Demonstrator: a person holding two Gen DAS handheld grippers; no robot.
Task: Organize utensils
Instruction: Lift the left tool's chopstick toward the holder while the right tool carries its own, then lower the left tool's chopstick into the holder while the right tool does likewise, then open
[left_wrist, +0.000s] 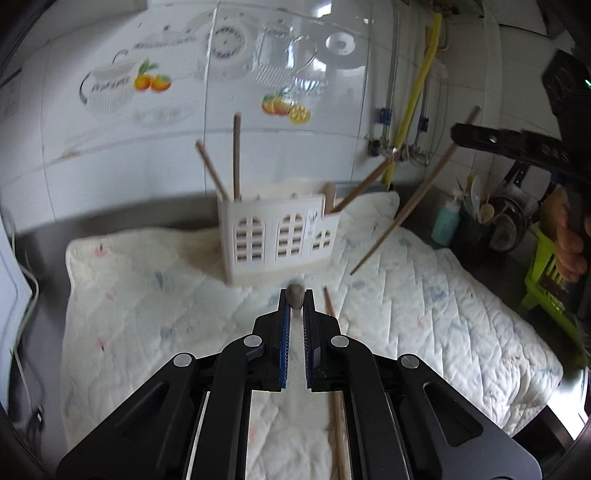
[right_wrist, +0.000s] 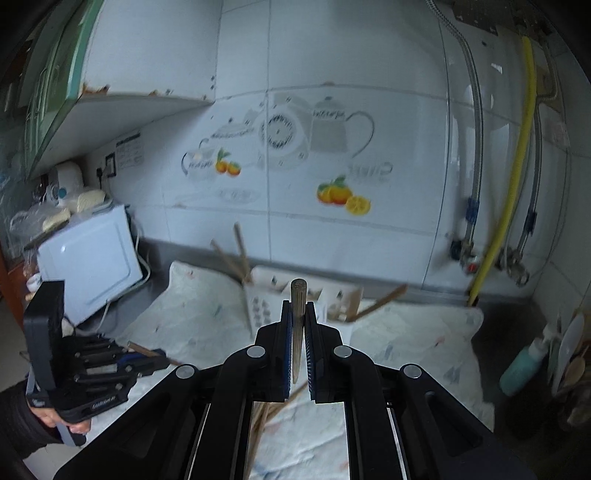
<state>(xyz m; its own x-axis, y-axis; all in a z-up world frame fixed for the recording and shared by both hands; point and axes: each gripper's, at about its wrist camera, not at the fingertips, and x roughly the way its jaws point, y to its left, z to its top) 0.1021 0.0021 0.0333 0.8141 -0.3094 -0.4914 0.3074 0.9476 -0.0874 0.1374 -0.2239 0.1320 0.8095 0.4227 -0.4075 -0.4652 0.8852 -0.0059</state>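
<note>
- Left gripper (left_wrist: 296, 301) pinches one chopstick (left_wrist: 296, 295); right gripper (right_wrist: 297, 314) clamps another chopstick (right_wrist: 297, 317).
- White holder (left_wrist: 277, 236) stands far on the quilted mat (left_wrist: 147, 295).
- Risk: slim sticks could swivel, miss the slots.

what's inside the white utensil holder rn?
Three wooden chopsticks stick out of the white utensil holder: two on its left side, one leaning out right, beside a wooden spoon top. Their lower ends are hidden by its walls.

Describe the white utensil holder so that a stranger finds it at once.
On the quilted white cloth covering the counter, near the tiled wall, stands the white utensil holder. Its front has arched, window-like cutouts, and wooden chopsticks stick out of its top.
</note>
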